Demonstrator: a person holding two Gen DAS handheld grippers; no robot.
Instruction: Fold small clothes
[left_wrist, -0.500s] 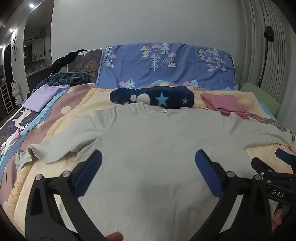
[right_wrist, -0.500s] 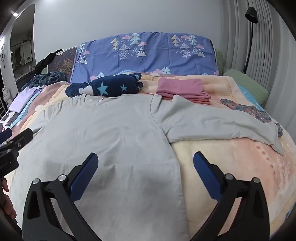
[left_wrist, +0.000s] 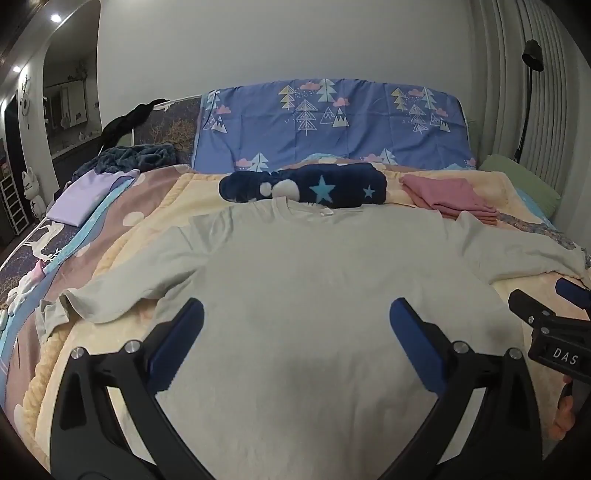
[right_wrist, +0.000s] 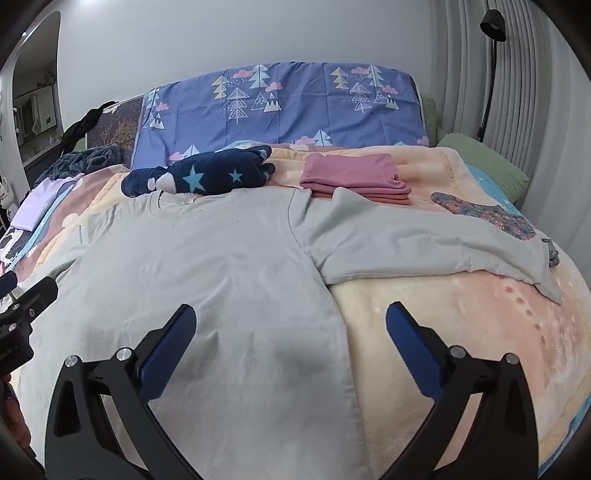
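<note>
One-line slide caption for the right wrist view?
Right gripper open above the side edge of a grey long-sleeved shirt spread flat on the bed blanket, folded pink clothes behind.

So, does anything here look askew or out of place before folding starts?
Mostly no. The grey shirt lies flat on the bed, sleeves spread. Only its left cuff is crumpled, and the right cuff overlaps a patterned cloth. Both grippers hang open above it.

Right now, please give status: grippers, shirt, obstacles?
Left gripper open, right gripper open, both empty above shirt. Shirt flat, sleeves spread, unfolded. Pink stack touches right sleeve.
</note>
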